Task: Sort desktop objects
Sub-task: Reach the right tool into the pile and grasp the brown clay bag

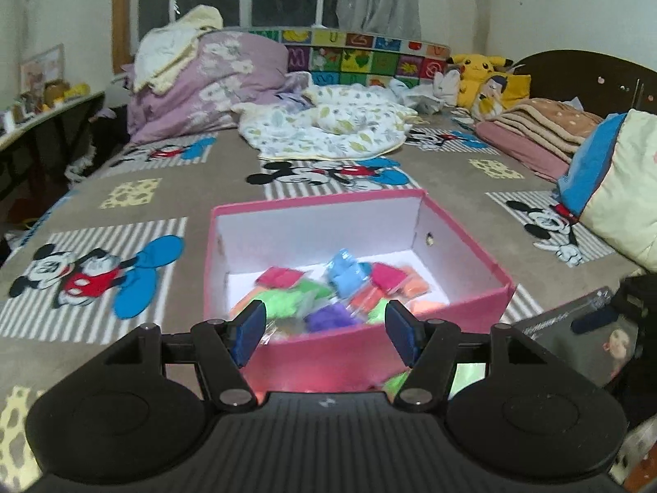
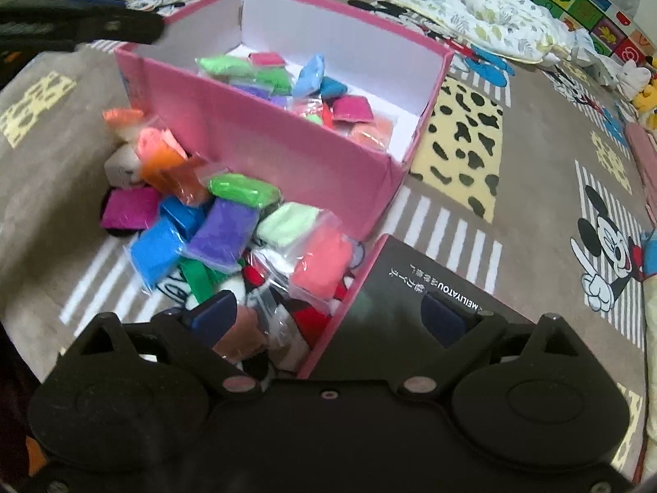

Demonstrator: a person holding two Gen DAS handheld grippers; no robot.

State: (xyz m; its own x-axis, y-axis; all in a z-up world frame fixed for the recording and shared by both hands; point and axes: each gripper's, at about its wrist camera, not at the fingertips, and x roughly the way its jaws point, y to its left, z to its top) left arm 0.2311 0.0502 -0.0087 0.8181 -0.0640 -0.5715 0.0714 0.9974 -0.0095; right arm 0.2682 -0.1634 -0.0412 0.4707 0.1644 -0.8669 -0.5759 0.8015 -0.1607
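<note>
A pink box [image 1: 316, 201] with white inner walls stands on the bedspread and holds several coloured clay packets [image 1: 341, 275]. My left gripper [image 1: 326, 328] hangs open over the box's near wall, nothing between its blue pads. In the right wrist view the same box [image 2: 267, 143] stands behind a loose pile of packets [image 2: 230, 226] on the bedspread. My right gripper [image 2: 328, 318] is open wide just above the pile's near end. A brown packet [image 2: 242, 337] lies by its left finger, and the dark box lid [image 2: 410, 287] lies under its right finger. The left gripper [image 2: 82, 24] shows dark at top left.
The grey cartoon-print bedspread [image 1: 123, 205] spreads all around. A crumpled leaf-print quilt [image 1: 328, 127] and purple bedding [image 1: 205, 82] lie behind the box. Folded blankets [image 1: 542, 127], a cream and blue pillow [image 1: 616, 189] and a yellow plush [image 1: 476, 74] line the right side.
</note>
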